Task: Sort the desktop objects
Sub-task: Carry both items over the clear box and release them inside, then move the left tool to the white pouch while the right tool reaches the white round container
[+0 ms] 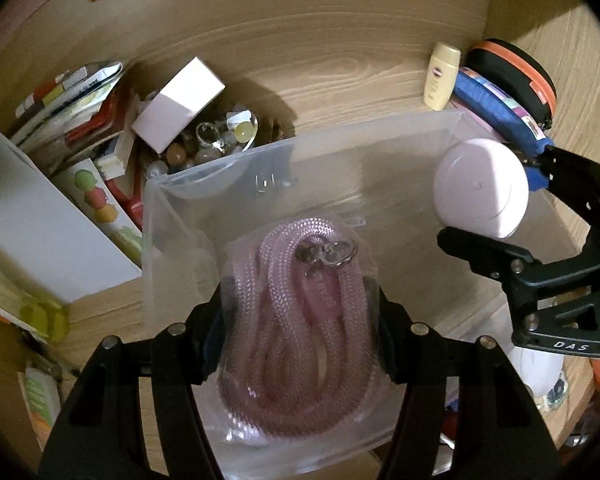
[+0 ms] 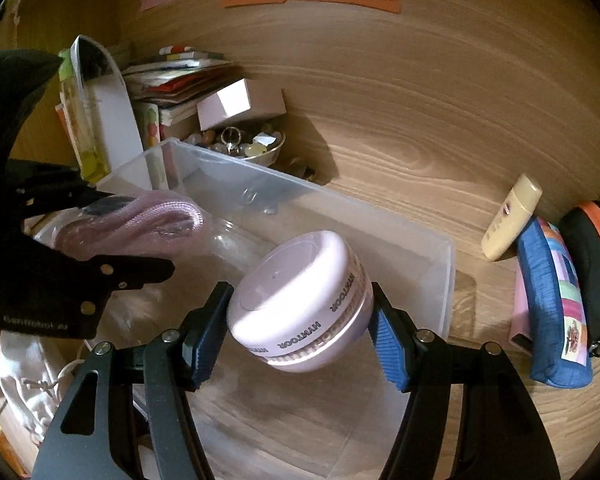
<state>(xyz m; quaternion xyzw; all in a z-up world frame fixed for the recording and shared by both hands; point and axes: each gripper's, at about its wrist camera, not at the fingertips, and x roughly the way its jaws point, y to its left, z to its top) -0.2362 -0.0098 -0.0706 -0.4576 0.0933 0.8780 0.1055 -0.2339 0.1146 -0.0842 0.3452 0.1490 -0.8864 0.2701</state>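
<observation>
My left gripper is shut on a clear bag holding a coiled pink rope with a metal clasp, held over the clear plastic bin. In the right wrist view the same pink rope and left gripper appear at the left, above the clear plastic bin. My right gripper is shut on a round pale-pink device with lettering on its side, tilted above the bin's inside. In the left wrist view, the round pale-pink device and right gripper show at the right.
A bowl of beads with a pink box on it stands behind the bin, beside stacked books and papers. Right of the bin lie a cream tube, a blue patchwork pouch and a black case with orange trim. Wooden walls surround the desk.
</observation>
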